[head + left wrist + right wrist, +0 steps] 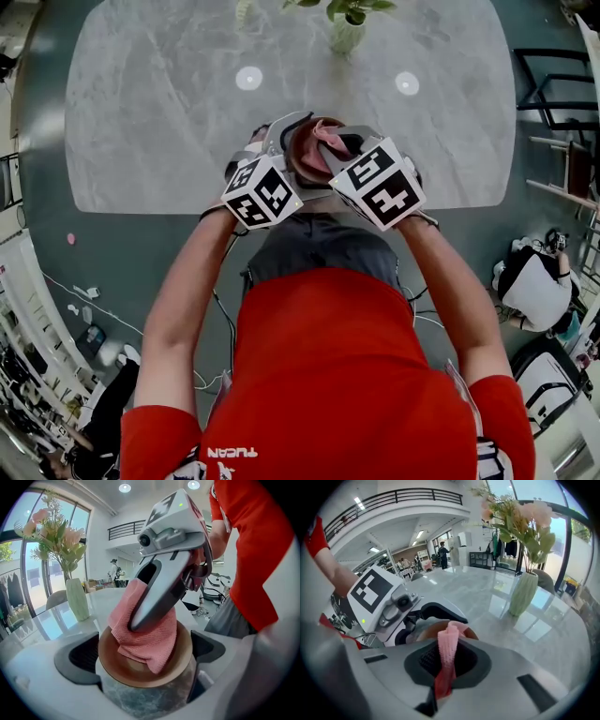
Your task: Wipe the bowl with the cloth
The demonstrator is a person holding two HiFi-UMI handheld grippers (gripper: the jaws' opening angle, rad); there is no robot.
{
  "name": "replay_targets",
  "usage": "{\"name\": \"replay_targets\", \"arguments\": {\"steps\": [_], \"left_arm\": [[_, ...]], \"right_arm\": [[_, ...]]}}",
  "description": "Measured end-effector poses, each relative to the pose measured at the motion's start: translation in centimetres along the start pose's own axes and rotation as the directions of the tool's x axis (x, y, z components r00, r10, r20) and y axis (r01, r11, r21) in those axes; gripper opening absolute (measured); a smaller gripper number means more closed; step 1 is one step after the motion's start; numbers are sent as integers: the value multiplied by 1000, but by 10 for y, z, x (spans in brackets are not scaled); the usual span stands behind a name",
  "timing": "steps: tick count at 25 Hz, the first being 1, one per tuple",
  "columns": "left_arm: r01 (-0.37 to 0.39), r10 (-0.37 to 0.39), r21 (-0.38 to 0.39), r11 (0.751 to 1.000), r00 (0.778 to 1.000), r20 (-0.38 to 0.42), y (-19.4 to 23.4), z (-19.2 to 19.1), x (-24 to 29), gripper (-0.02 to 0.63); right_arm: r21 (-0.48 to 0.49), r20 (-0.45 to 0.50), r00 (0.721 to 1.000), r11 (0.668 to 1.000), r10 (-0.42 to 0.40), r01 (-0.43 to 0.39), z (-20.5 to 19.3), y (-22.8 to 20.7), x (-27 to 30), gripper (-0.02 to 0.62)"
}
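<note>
A bowl (pixel 123 668), brown inside and marbled grey outside, sits clamped between the jaws of my left gripper (pixel 146 660). The head view shows the bowl (pixel 302 165) held up over the table's near edge, with the left gripper (pixel 292 142) round it. A pink cloth (pixel 151 640) lies bunched inside the bowl. My right gripper (pixel 137 624) presses it down from above. In the right gripper view the cloth (pixel 450 641) stands pinched in a fold between the jaws of the right gripper (pixel 447 665), with the bowl's rim (pixel 469 632) just beyond. The pink cloth (pixel 330 137) also shows from the head.
A pale green vase (pixel 345 34) of flowers stands at the far side of the grey marble table (pixel 169 122). A dark chair frame (pixel 553 89) is at the right. A person (pixel 534 281) crouches on the floor at the lower right.
</note>
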State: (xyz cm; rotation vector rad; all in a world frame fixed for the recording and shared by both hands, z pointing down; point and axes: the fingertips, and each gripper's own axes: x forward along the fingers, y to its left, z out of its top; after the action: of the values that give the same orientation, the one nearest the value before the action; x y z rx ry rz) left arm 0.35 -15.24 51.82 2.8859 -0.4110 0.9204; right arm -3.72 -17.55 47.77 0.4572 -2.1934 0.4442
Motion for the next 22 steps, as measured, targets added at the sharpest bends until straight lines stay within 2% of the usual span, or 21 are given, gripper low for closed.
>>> {"name": "replay_targets", "arguments": {"steps": [9,15,18,22], "left_arm": [[-36,38,-23,999,997,60,-4,16,-20,586],[-103,108,-60,993,989,100,3,25,-43,586],[-169,181,-83,982,969,166,10,48,-67,583],[-257,284,-135,957,921,268,22,89,-101,578]], "right_arm": [[37,118,993,999,21,-25,9,8,-29,9],[68,278,961,997,-1,-19,23,0,-67,9],[79,377,926,997,-33,4,31,-3,-94,9],[90,482,872,995,-87,50,40,-9,-129,9]]}}
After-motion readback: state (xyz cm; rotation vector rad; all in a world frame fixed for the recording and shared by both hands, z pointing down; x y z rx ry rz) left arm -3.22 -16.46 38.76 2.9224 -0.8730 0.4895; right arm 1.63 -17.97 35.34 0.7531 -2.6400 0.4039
